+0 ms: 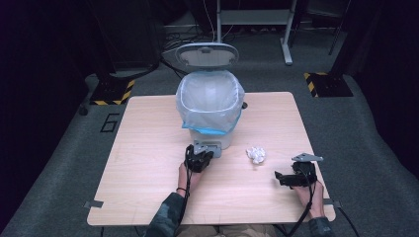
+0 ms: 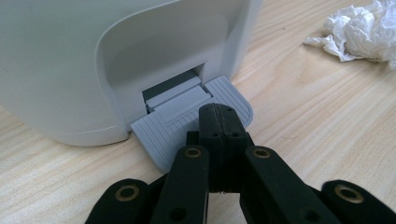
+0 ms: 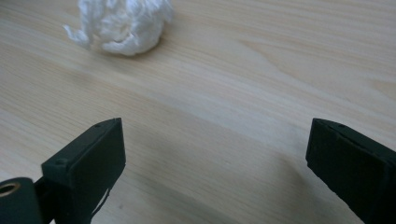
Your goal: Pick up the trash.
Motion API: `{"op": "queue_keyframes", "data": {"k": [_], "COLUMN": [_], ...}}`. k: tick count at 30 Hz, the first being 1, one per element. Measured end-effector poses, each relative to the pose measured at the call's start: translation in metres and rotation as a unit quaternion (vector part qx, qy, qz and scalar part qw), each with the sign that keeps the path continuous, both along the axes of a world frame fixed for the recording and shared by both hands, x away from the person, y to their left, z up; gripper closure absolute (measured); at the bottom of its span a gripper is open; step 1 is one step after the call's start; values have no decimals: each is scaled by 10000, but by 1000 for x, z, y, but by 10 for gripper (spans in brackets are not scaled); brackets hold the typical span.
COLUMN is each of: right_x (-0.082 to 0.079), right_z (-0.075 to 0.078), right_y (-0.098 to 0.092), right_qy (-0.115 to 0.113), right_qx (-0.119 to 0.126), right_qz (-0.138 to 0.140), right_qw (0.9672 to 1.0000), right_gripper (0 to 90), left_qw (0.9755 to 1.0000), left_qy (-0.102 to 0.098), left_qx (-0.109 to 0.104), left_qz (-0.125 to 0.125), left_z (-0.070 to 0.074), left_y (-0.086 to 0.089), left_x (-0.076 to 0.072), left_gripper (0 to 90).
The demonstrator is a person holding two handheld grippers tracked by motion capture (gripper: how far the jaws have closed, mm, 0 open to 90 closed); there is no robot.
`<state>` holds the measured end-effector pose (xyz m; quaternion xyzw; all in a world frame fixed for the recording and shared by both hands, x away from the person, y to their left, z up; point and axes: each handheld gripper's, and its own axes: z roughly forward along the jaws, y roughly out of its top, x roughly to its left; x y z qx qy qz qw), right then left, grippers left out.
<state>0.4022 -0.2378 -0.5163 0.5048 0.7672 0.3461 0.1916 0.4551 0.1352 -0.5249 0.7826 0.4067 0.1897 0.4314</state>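
A small white pedal bin (image 1: pixel 211 106) with a clear liner and a raised lid (image 1: pixel 207 53) stands on the wooden table (image 1: pixel 148 128). My left gripper (image 1: pixel 197 157) is shut, its closed tips (image 2: pixel 218 119) resting on the bin's grey foot pedal (image 2: pixel 187 119). A crumpled white paper ball (image 1: pixel 256 154) lies to the right of the bin, and it lies at the upper right (image 2: pixel 362 30) in the left gripper view. My right gripper (image 1: pixel 282 177) sits low over the table, right of the ball, jaws wide open and empty; the ball (image 3: pixel 122 23) lies ahead of it.
The table's front edge runs just behind both hands. Bare wood spreads left of the bin and around the paper ball. Beyond the table, grey carpet, stand bases with yellow-black tape (image 1: pixel 323 84) and a white metal frame (image 1: pixel 286 44) are visible.
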Motion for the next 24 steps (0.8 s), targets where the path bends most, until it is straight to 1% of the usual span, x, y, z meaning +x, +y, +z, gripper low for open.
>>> {"op": "queue_keyframes", "data": {"k": [2, 4, 6, 8, 9, 11, 12, 14, 17, 19, 20, 21, 22, 23, 24], "right_x": [1, 3, 8, 10, 13, 15, 19, 21, 27, 32, 34, 39, 39, 41, 47], "right_z": [2, 6, 12, 14, 17, 19, 21, 22, 25, 26, 27, 28, 28, 28, 29], "right_y": [3, 7, 14, 16, 21, 23, 28, 30, 38, 42, 45, 49, 49, 52, 56], "right_qy": [-3, -34, -44, -52, -48, -20, 2, 3, 86, 119, 133, 166, 166, 158, 174], "right_qx": [8, 24, 108, 87, 112, 139, 146, 127, 141, 115, 80, 15, 15, -41, -69], "right_qz": [3, 78, 194, 225, 293, 324, 372, 403, 463, 516, 530, 604, 604, 627, 706], "right_qw": [10000, 10000, 9997, 9997, 9995, 9994, 9992, 9991, 9988, 9985, 9985, 9980, 9980, 9979, 9973], "right_gripper": [39, 40, 39, 39, 37, 35, 33, 30, 16, 0, 0, 0, 0, 0, 0], "left_qw": [10000, 10000, 10000, 10000, 10000, 10000, 10000, 10000, 10000, 10000, 10000, 10000, 10000, 10000, 10000], "left_qy": [-2, 4, 4, 6, 5, 4, 7, 9, 9, 11, 12, 11, 11, 11, 14], "left_qx": [-1, -32, -35, -39, -44, -45, -52, -52, -60, -53, -62, -53, -53, -56, -64], "left_qz": [5, 9, 10, 11, 12, 13, 13, 13, 13, 12, 13, 11, 11, 11, 14], "left_z": [0, 0, 0, 0, 0, 0, 0, 0, 0, 0, 0, 0, 0, 0, 0], "left_y": [0, 0, 0, 0, 0, 0, 0, 0, 0, 0, 0, 0, 0, 0, 0], "left_x": [0, 0, 0, 0, 0, 0, 0, 0, 0, 0, 0, 0, 0, 0, 0], "left_gripper": [900, 900, 900, 900, 900, 900, 900, 900, 900, 900, 900, 900, 900, 900, 900]}}
